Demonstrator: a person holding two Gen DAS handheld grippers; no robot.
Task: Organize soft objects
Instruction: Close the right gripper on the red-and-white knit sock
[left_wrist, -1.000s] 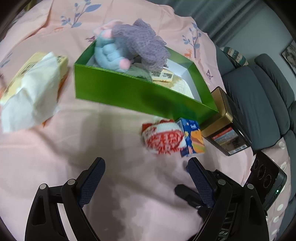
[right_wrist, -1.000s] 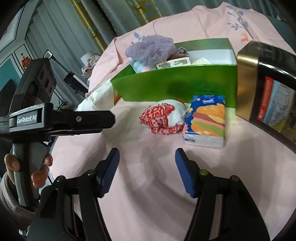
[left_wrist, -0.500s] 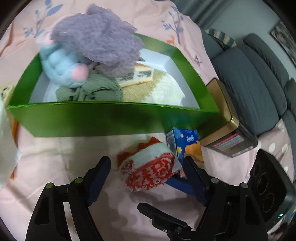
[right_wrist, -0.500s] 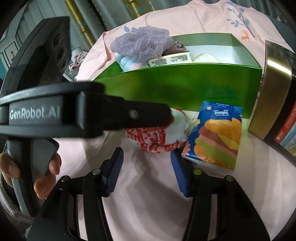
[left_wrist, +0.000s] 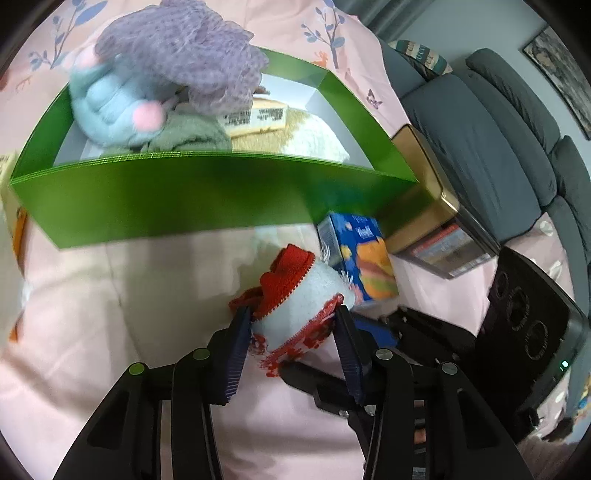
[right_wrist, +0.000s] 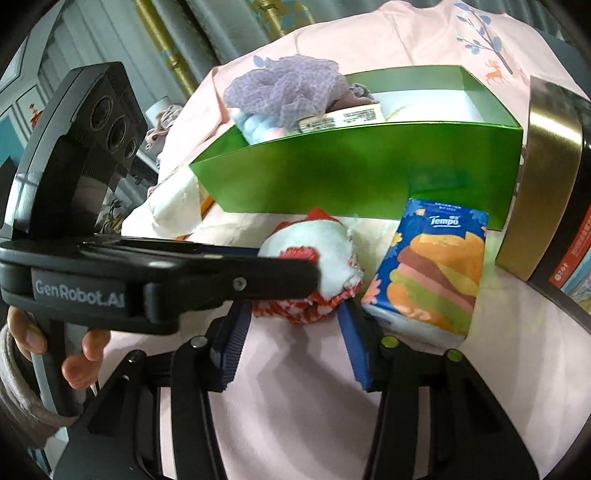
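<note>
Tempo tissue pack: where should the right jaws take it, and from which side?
Across the two long side edges of the Tempo tissue pack, coming from above and the near side. It leans tilted with its printed face up; the green box blocks the far end, and the red-and-white sock roll crowds its left.

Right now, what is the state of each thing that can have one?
Green box: open, partly filled with soft things.
Red and white cloth: bunched, between the left gripper fingers, which have just been closing.
Tissue pack: sealed, leaning.
Right gripper: open, empty.
</note>
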